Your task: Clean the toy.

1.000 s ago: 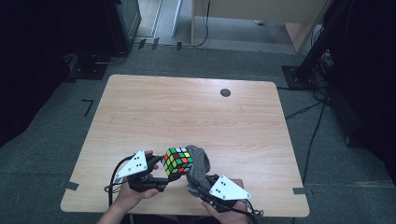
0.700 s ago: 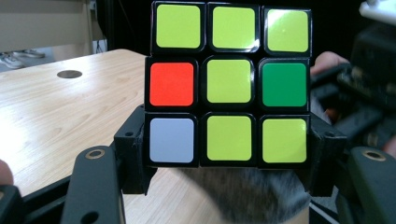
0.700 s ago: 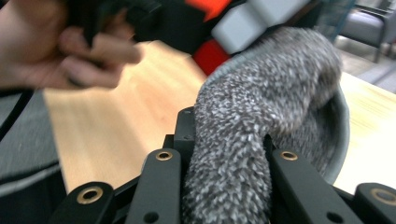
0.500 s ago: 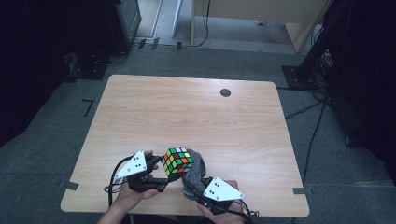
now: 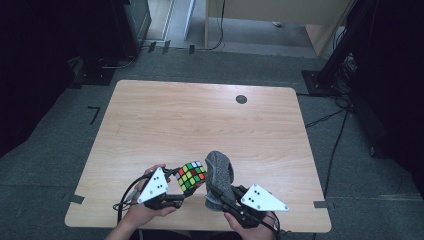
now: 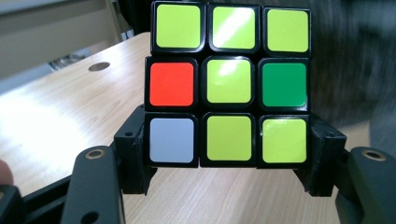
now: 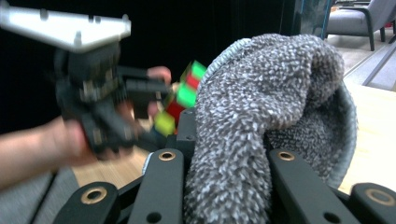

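The left tongs (image 5: 176, 176) are clenched on the cube (image 5: 192, 176), their jaws pressing its two opposite sides along the bottom row, as the left gripper view shows: the cube (image 6: 229, 84) faces that camera with a mostly yellow-green side, one red, one green and one pale sticker among them. The right tongs (image 5: 216, 192) are clamped on a grey cloth (image 5: 219, 180), which bulges up between the jaws and folds over them in the right gripper view (image 7: 261, 121).

Compared with a second ago, the right tongs have drawn back toward the near edge of the table (image 5: 200, 115) and then swung up again, so the cloth now stands taller and leans against the cube's right side, touching it or very nearly. The left tongs and cube have barely shifted; both are held just above the table close to its near edge, a little left of the middle.

My reading is that the work is wiping the cube with the cloth, and this is a fresh stroke starting on the side that faces the right hand. The cube looks firmly held, so the cloth can press without pushing it loose. The rest of the table is bare apart from a dark round spot (image 5: 241, 99) near the far edge.
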Tool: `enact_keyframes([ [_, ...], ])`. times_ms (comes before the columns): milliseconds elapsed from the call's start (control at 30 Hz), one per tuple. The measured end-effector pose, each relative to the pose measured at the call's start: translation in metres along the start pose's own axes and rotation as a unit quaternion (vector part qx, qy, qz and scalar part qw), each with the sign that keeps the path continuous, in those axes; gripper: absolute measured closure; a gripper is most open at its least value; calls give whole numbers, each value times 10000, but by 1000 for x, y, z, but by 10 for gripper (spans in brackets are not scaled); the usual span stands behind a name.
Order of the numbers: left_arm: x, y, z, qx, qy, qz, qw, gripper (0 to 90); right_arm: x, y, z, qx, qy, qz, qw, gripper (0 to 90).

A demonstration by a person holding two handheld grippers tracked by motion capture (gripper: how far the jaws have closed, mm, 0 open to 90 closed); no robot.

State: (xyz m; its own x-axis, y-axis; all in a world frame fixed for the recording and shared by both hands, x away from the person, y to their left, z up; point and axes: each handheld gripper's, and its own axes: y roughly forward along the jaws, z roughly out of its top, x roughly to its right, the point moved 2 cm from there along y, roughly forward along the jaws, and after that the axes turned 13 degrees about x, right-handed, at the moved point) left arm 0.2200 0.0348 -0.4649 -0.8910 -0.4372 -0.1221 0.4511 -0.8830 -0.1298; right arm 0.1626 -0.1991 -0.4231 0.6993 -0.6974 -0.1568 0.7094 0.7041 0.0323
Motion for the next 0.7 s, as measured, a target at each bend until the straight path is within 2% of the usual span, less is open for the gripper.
enact_keyframes([
  [67, 12, 5, -3, -130, 385, -90, 9991, 340, -2, -2, 4, 136, 150, 93, 9998, 758],
  [133, 20, 9, -4, -173, 557, -185, 9981, 340, -6, -1, 5, 209, 274, 251, 9991, 756],
  [200, 27, 10, -3, -120, 766, -233, 9967, 340, -9, 1, 4, 156, 382, 370, 9985, 755],
  [267, 30, 9, 0, -88, 934, -175, 9954, 340, -5, 2, -1, 198, 705, 420, 9964, 755],
  [300, 30, 8, 1, -115, 1038, -134, 9944, 340, 0, 1, -5, 247, 968, 467, 9939, 755],
  [333, 29, 7, 1, -119, 1058, -107, 9943, 340, 4, 1, -7, 258, 1166, 450, 9918, 755],
  [367, 28, 6, 1, -94, 1014, -110, 9947, 340, 8, 1, -9, 223, 1195, 350, 9920, 755],
  [433, 27, 5, 2, -17, 914, -107, 9958, 340, 14, 0, -12, 8, 943, -6, 9955, 755],
  [467, 26, 5, 2, -8, 877, -132, 9961, 340, 16, -1, -12, -30, 915, -103, 9957, 755],
  [567, 27, 8, 0, -126, 881, -158, 9959, 340, 14, -3, -7, 59, 1005, -90, 9949, 753],
  [633, 29, 10, -2, -209, 948, -176, 9951, 340, 5, -1, -3, 131, 919, 72, 9957, 751],
  [700, 30, 9, 0, -130, 928, -197, 9954, 340, -3, 1, -1, 128, 823, 240, 9962, 748],
])
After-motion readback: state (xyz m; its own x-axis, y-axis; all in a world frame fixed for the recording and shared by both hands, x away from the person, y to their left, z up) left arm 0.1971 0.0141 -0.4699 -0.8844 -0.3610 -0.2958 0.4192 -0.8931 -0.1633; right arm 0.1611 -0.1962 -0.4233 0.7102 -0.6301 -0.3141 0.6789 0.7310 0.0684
